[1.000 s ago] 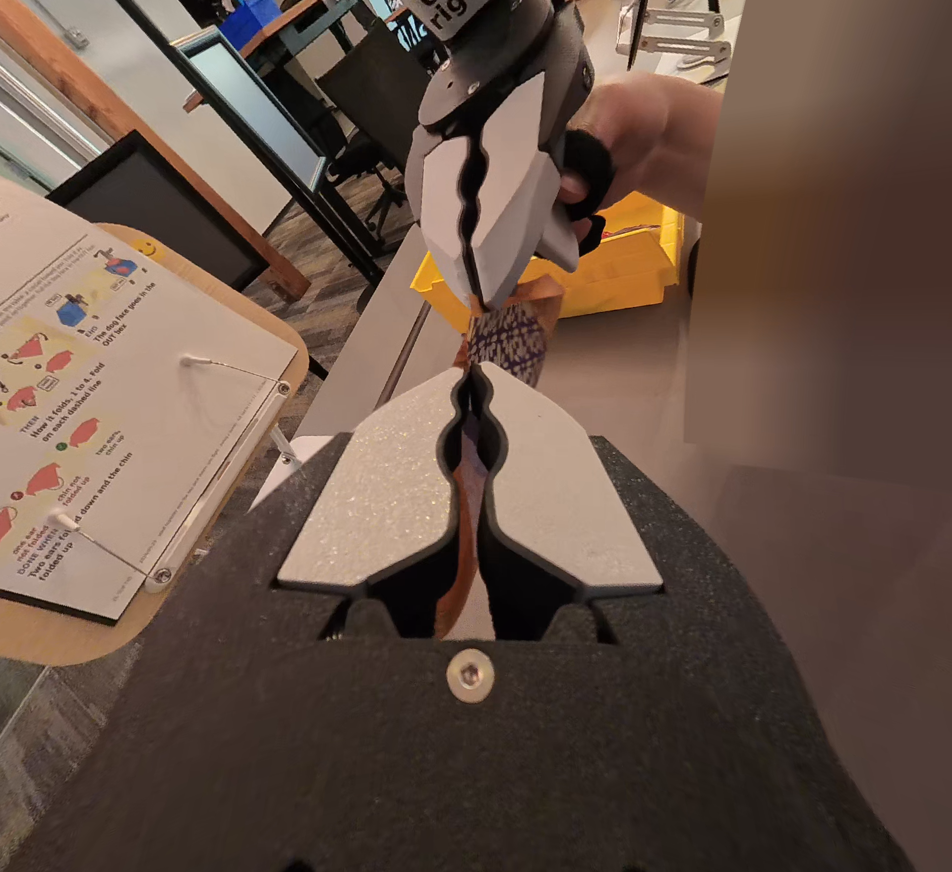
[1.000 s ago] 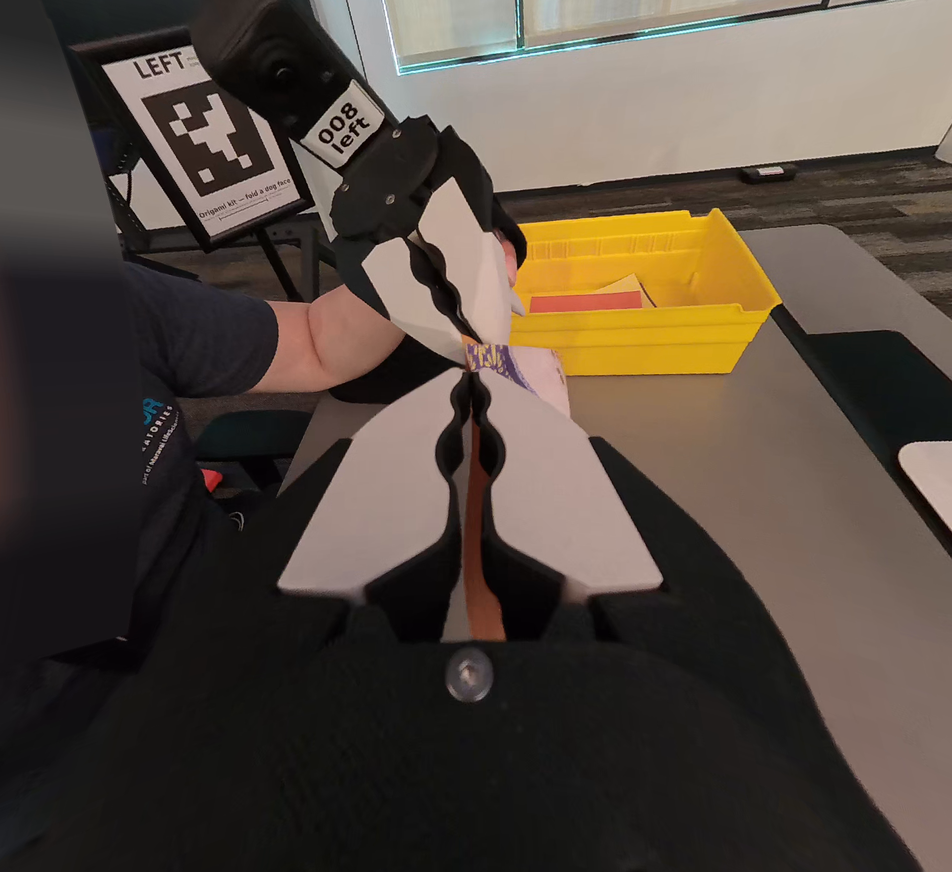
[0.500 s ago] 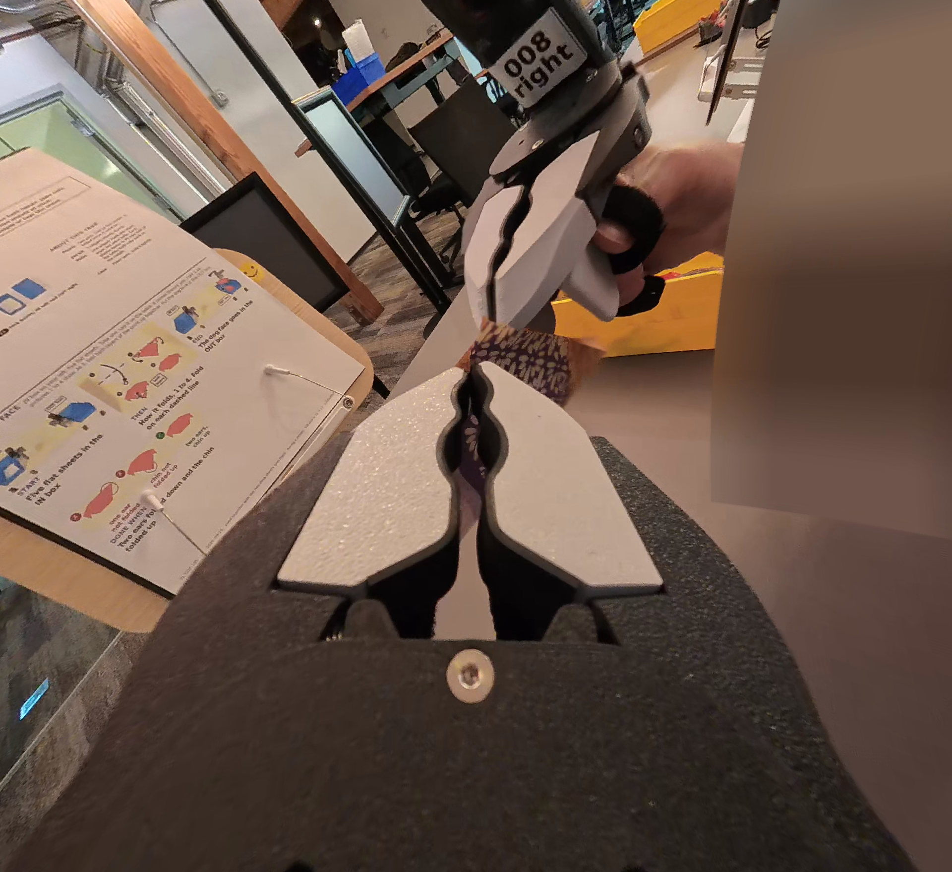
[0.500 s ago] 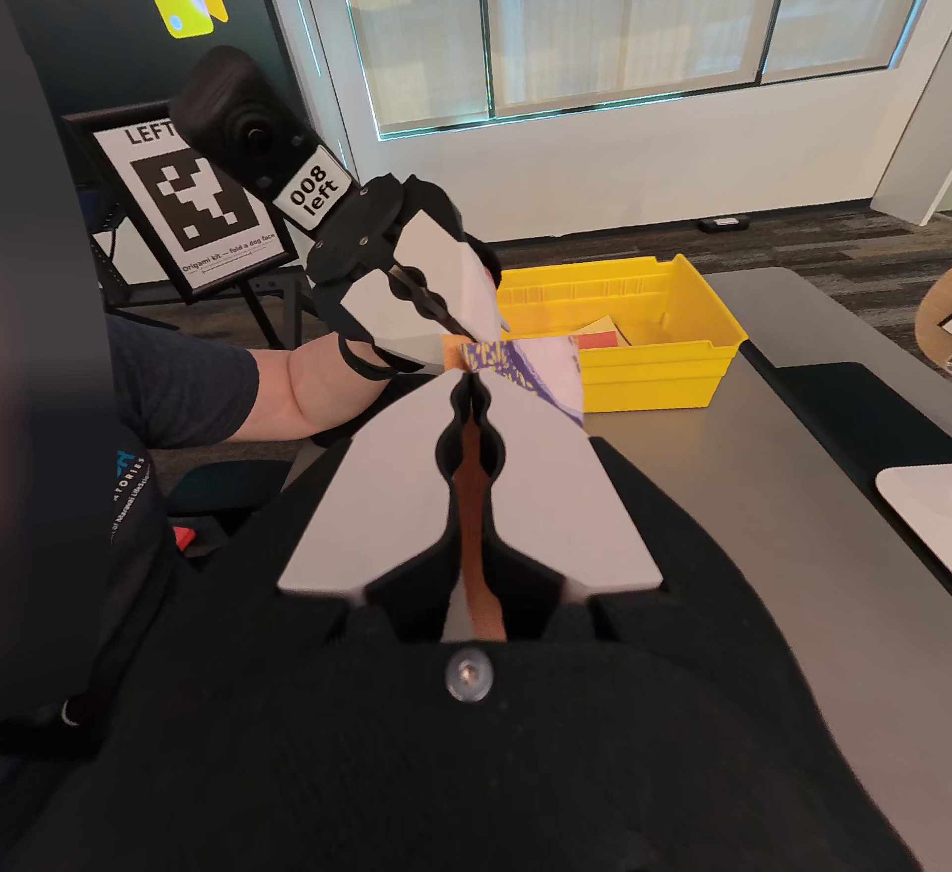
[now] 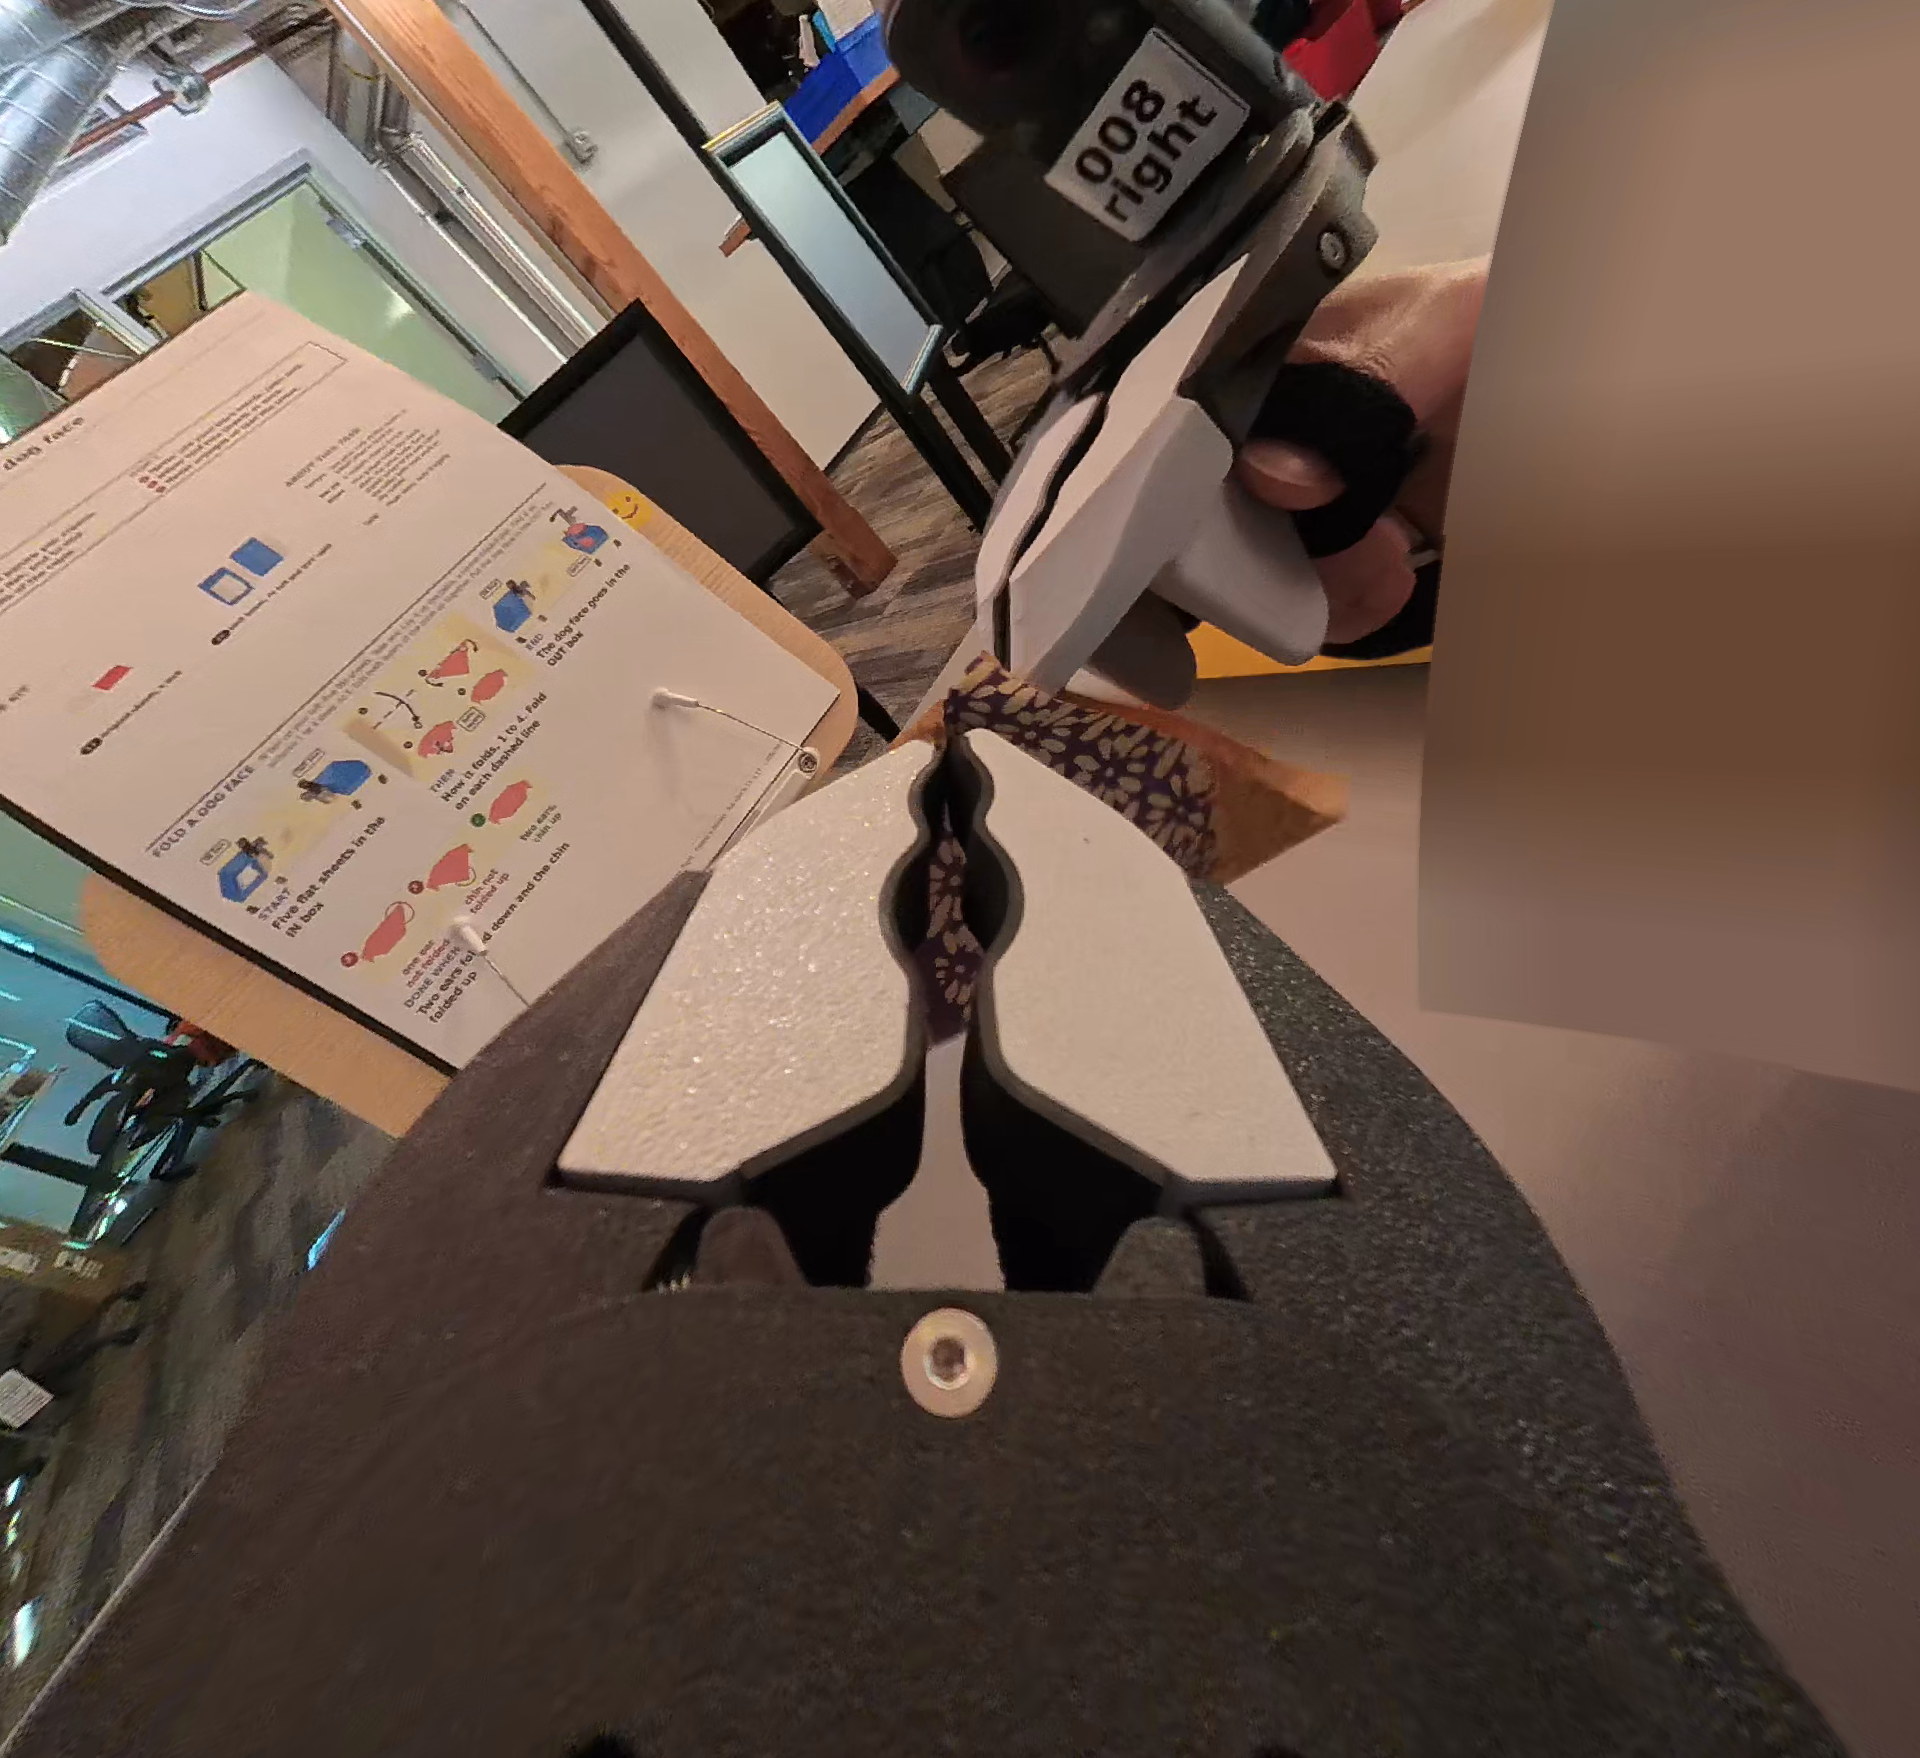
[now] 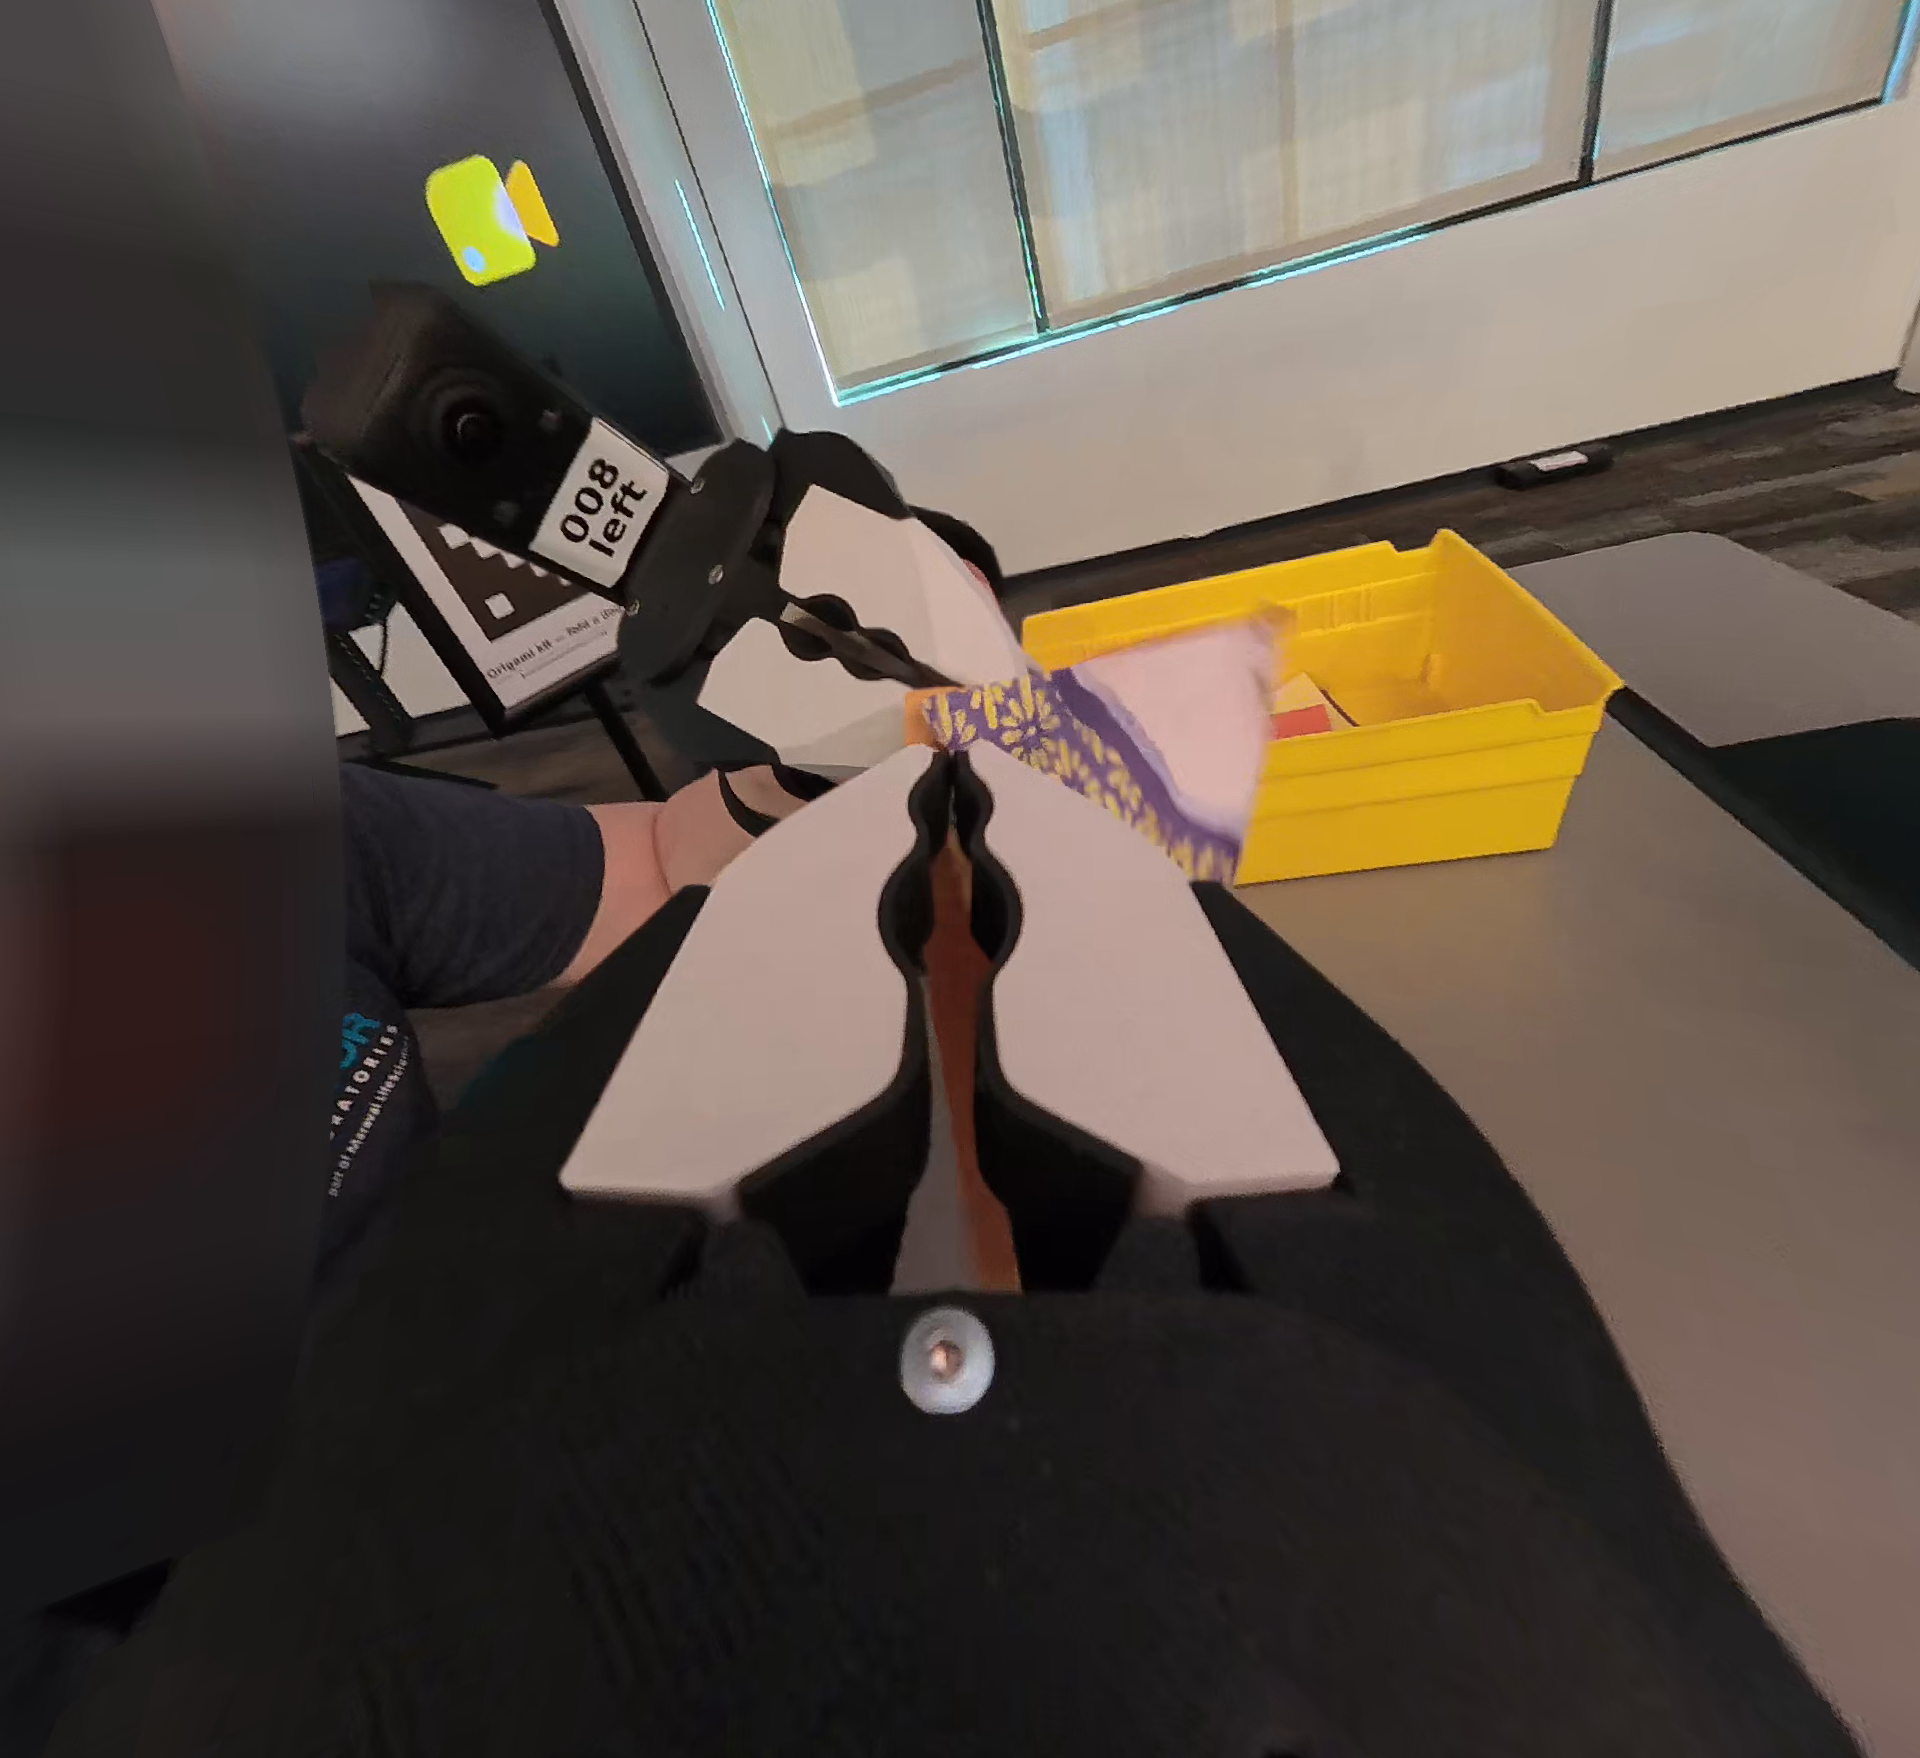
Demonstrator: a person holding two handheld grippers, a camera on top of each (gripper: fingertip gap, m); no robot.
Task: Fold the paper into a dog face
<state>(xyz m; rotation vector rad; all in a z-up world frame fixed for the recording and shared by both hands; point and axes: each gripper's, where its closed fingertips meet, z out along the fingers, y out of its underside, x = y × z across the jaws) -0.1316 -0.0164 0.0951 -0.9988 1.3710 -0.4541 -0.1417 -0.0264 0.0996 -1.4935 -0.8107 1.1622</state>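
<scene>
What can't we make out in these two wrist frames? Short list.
- Paper: its fold state. In the right wrist view its far white flap is motion-blurred; both grippers' fingers cover its near part.
- Same paper in the left wrist view: the left gripper and right gripper hide most of it.
- Yellow bin contents: its wall and the paper cover most, right wrist view.
- Table: its near part, hidden by the right gripper.
</scene>
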